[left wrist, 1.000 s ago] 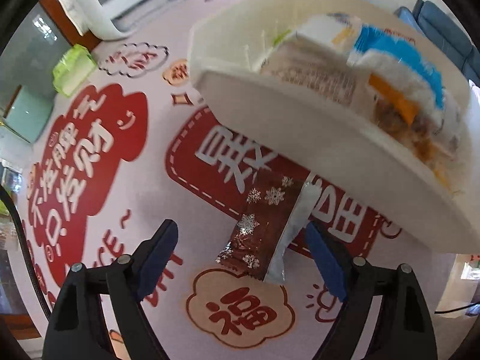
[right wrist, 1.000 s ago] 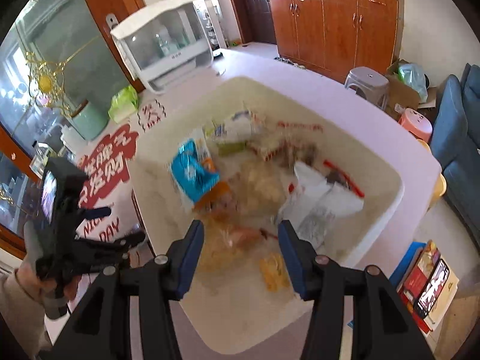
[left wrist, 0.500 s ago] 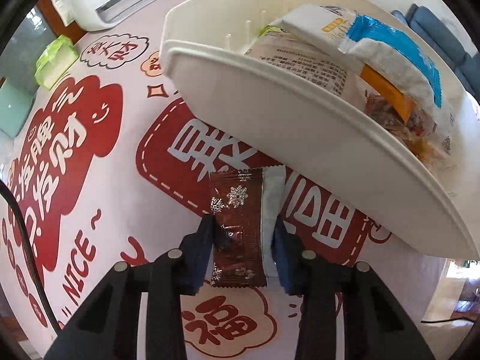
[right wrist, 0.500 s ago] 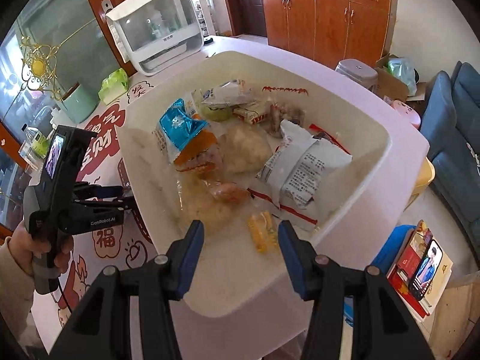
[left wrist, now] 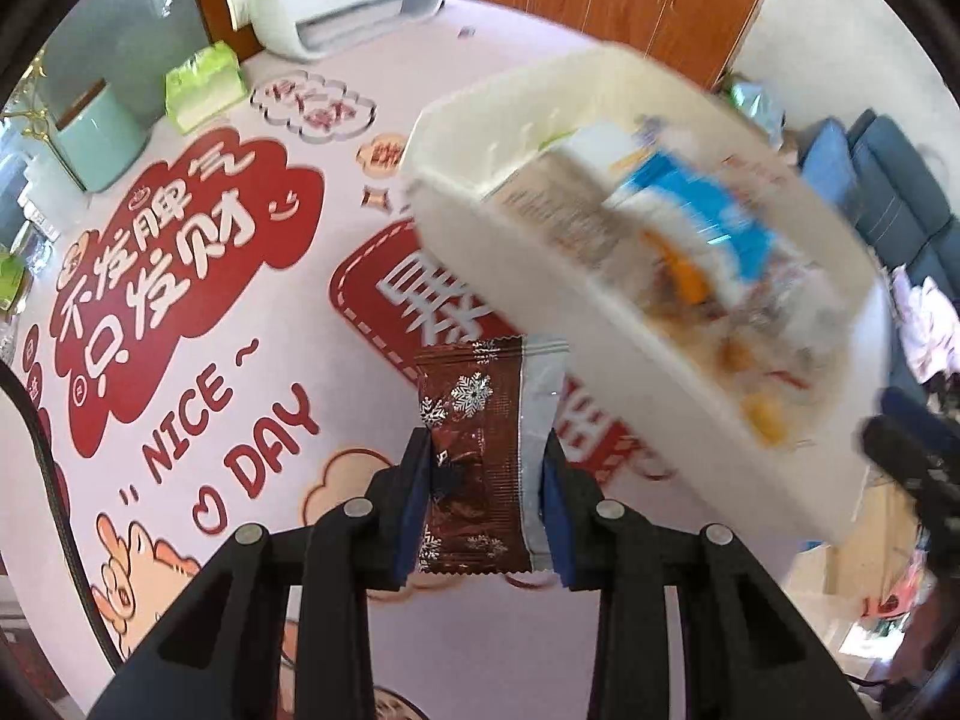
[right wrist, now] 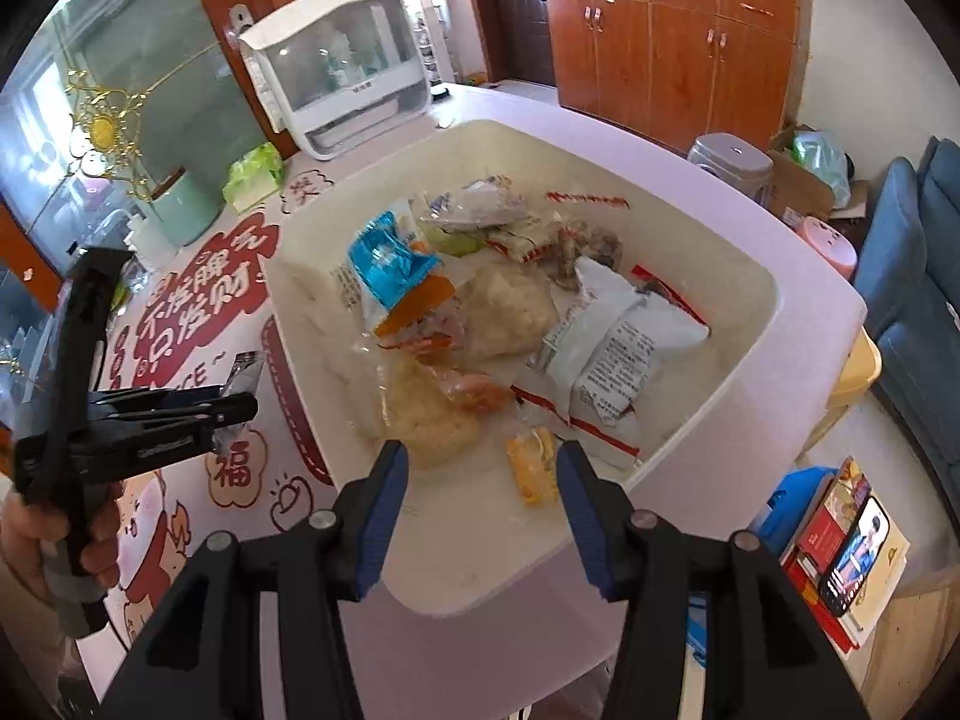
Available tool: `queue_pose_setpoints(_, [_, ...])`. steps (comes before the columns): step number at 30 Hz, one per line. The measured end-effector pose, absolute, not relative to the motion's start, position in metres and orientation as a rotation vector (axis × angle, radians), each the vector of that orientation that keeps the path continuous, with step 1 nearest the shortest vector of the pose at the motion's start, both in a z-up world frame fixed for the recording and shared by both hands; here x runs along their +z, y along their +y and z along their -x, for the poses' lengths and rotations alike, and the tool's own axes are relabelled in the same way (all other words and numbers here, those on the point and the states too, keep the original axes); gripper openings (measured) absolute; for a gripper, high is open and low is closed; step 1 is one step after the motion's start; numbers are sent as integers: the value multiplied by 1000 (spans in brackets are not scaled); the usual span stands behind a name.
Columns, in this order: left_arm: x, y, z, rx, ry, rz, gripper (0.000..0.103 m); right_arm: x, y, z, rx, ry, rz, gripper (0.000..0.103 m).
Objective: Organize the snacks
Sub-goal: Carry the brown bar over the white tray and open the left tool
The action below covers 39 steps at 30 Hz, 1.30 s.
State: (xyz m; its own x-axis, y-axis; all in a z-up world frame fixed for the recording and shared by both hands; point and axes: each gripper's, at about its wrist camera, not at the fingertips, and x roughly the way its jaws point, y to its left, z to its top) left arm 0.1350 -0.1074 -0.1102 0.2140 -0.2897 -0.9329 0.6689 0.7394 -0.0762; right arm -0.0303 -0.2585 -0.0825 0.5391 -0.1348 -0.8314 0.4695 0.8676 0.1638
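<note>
The table [left wrist: 180, 570] is covered with a pale cloth printed with big red shapes, white characters and the words "NICE DAY". On it stands a large white tub [right wrist: 798, 324], and it holds many snack packets – among them a blue and orange bag [right wrist: 393, 264], a white packet [right wrist: 624, 348] with small print and a small yellow packet [right wrist: 531, 468] near the front wall. In the left wrist view the tub [left wrist: 540, 252] is blurred.

The right gripper [right wrist: 477, 510] hangs over the near rim of the tub with its blue-padded fingers apart and nothing between them.

The left gripper [left wrist: 487, 510] is beside the tub, above the cloth, and a hand [right wrist: 90, 546] holds it. Its jaws are closing on a brown wrapper [left wrist: 474, 456] with silver snowflakes and a clear sealed edge – both pads press on the long sides of the packet. The wrapper stands out past the fingertips, towards the side wall of the tub, and it is outside the tub.
</note>
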Motion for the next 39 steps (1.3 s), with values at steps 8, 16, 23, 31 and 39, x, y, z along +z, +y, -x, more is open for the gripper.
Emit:
queue_pose_setpoints(8, [-42, -141, -97, -726, 1075, -308, 32, -53, -266, 26, -278, 887, -329, 52])
queue_pose_setpoints(16, [-9, -204, -80, -705, 1016, -235, 32, -33, -299, 29, -218, 854, -252, 52])
queue_pose_setpoints(23, [1, -243, -80, -627, 984, -183, 32, -21, -338, 24, -162, 837, -208, 52])
queue_pose_setpoints(31, [-5, -270, -84, -545, 977, -171, 33, -20, -364, 15, -120, 839, -173, 52])
queue_pose_setpoints(39, [-15, -272, -77, -468, 950, -180, 84, -31, -369, 10, -74, 875, -153, 52])
